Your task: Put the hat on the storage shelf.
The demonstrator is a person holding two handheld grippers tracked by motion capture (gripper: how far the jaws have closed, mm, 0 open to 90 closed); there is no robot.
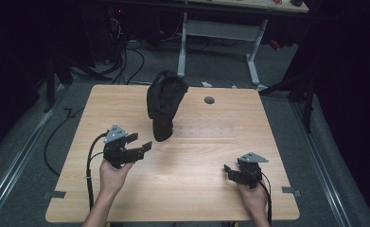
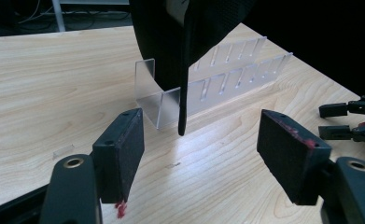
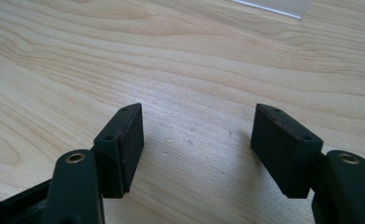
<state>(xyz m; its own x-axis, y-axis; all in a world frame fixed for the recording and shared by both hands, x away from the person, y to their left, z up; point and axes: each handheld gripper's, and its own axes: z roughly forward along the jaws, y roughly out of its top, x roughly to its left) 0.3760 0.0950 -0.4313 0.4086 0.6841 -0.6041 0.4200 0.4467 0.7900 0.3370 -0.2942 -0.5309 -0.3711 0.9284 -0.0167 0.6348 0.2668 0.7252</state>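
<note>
Sitting mid-tabletop (image 1: 192, 156), a floppy black bag (image 1: 164, 106) leans in a clear slotted rack (image 2: 208, 88). The left tongs (image 1: 139, 142) gape empty near it; the right tongs (image 1: 228, 171) gape empty, well apart. Cables (image 1: 121, 61) cross the dark floor.

Table (image 1: 187, 170): pale wood-grain top, smooth, slight sheen. Rack (image 2: 217, 88): clear plastic w/ slots, frosted-looking walls, glossy edges. Black item (image 1: 164, 106) in it: matt, looks like cloth/mesh. Left gripper (image 2: 201, 154) pads: matt black, rough-ish, red smears. Right gripper (image 3: 196, 151) pads: same matt black.
</note>
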